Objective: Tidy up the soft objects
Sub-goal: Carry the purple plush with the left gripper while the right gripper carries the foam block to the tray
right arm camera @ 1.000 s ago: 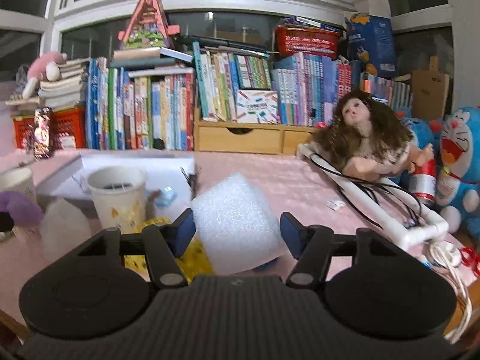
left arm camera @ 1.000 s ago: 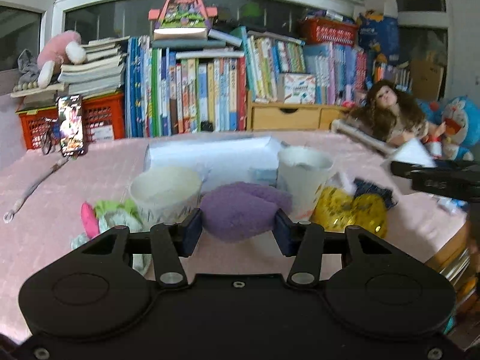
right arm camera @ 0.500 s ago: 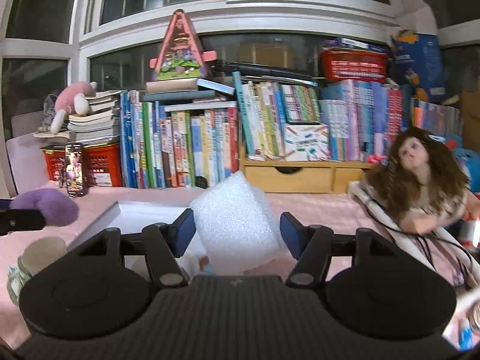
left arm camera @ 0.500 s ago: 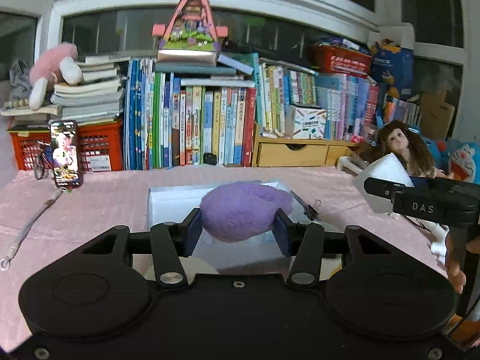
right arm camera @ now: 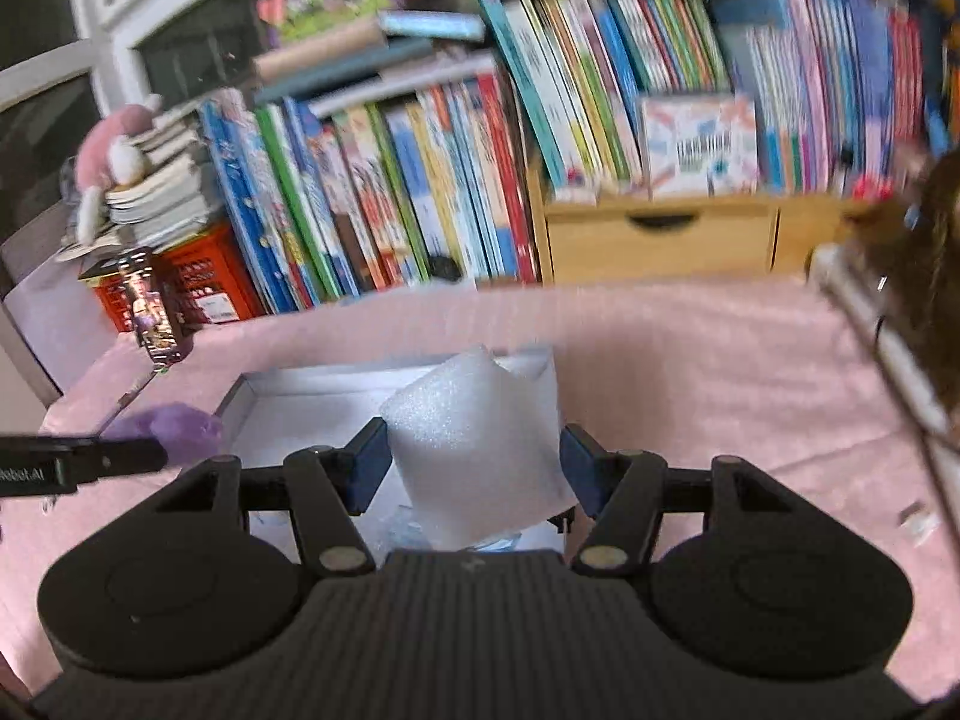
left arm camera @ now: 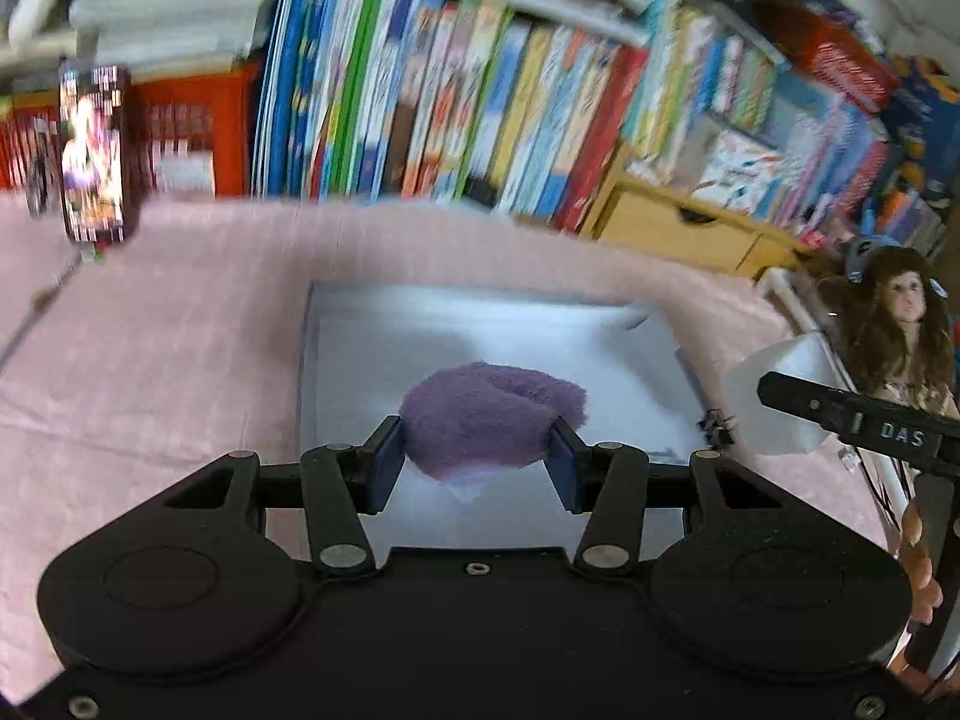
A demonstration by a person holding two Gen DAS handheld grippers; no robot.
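From the left wrist, the left gripper (left arm camera: 474,456) pinches a fuzzy purple plush lump (left arm camera: 489,420) between its blue pads, jaws partly closed on its sides. The lump's long axis runs across, pad to pad, and it hangs over the shallow white open box (left arm camera: 360,348) on the pink tablecloth (left arm camera: 150,330).

From the right wrist, the right gripper (right arm camera: 474,468) clamps a white foam block (right arm camera: 474,438) between both pads, tilted with one corner pointing up. It hangs over the same box's right part (right arm camera: 300,396), the purple lump (right arm camera: 180,429) at left.
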